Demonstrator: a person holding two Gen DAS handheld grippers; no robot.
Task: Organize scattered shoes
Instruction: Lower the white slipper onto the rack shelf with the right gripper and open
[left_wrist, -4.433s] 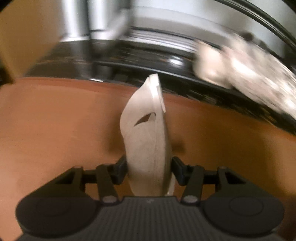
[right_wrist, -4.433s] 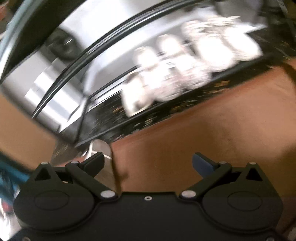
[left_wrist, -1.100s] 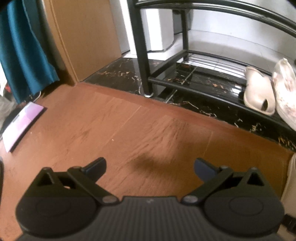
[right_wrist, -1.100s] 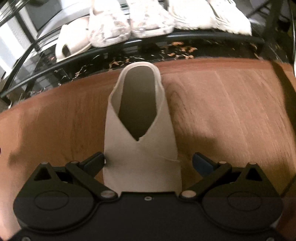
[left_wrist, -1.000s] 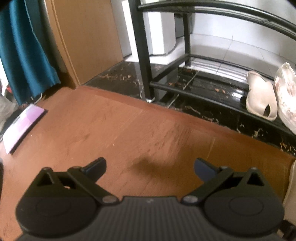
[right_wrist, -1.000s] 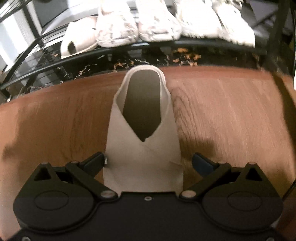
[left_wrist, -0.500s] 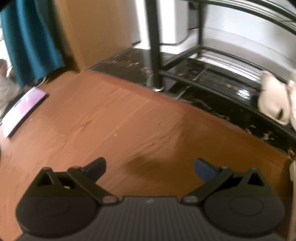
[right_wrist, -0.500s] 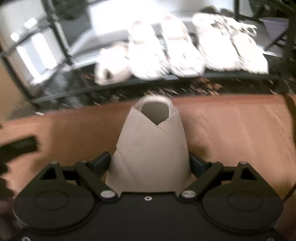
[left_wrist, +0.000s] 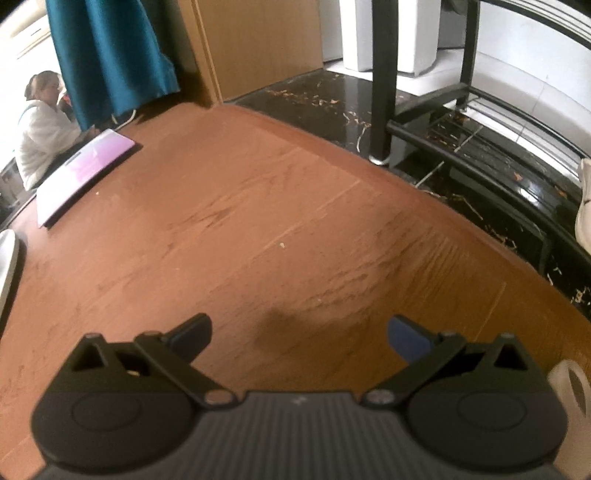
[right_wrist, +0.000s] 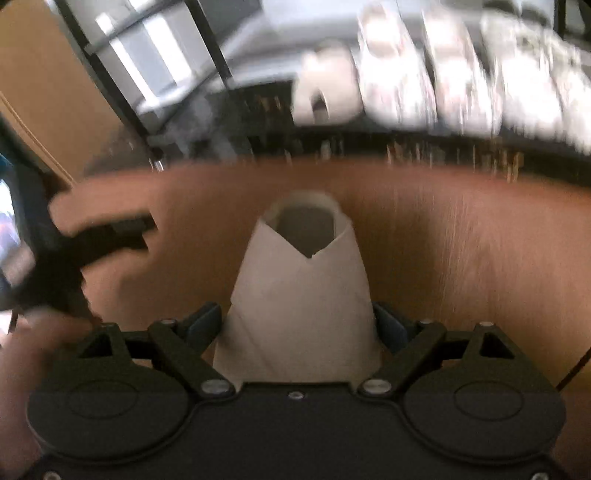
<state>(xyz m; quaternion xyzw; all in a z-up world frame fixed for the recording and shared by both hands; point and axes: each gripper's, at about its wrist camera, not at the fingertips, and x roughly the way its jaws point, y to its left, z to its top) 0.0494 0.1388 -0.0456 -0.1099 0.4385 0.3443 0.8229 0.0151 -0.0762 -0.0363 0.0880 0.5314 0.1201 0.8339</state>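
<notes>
One floor: we see brown wood floor (left_wrist: 258, 229) running to a black shoe rack (left_wrist: 380, 92).
Shoes on rack: we count about five pale shoes (right_wrist: 436, 74), blurred, so the count is uncertain.
One slipper: white slipper (right_wrist: 301, 295) sits between our right gripper's fingers, opening pointing away toward the rack.
Right gripper (right_wrist: 299, 325): clenched against the slipper's sides.
Left gripper (left_wrist: 297, 332): spread wide, nothing held, above bare floor.
One booklet: purple booklet (left_wrist: 81, 170) lies far left.
</notes>
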